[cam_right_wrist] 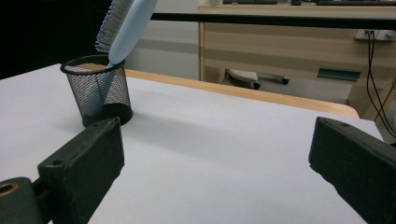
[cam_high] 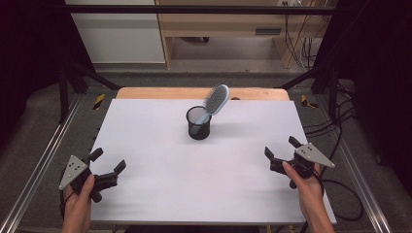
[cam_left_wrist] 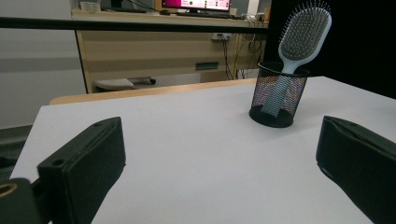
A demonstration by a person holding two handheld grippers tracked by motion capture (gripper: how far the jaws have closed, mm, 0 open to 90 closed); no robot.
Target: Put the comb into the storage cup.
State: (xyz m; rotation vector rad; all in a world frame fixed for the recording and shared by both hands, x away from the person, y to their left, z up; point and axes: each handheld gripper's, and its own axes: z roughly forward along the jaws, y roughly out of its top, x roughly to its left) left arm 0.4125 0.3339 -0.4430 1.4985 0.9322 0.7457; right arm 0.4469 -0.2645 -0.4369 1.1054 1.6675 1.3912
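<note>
A black mesh cup [cam_high: 198, 123] stands upright toward the back middle of the white table [cam_high: 160, 174]. A light blue hairbrush [cam_high: 217, 99] rests in it handle down, its head leaning out to the right. In the left gripper view the cup [cam_left_wrist: 278, 100] and brush [cam_left_wrist: 304, 35] stand ahead to the right. In the right gripper view the cup [cam_right_wrist: 98, 91] and brush [cam_right_wrist: 127, 28] are ahead to the left. My left gripper [cam_high: 108, 161] is open over the near left of the table, holding nothing. My right gripper [cam_high: 280, 147] is open at the near right, also with nothing between its jaws.
A wooden strip [cam_high: 160, 93] runs along the table's far edge. Metal rails [cam_high: 36, 167] flank the table on both sides. Cables [cam_high: 347, 194] trail off the right side. A wooden desk [cam_high: 228, 24] stands beyond the table.
</note>
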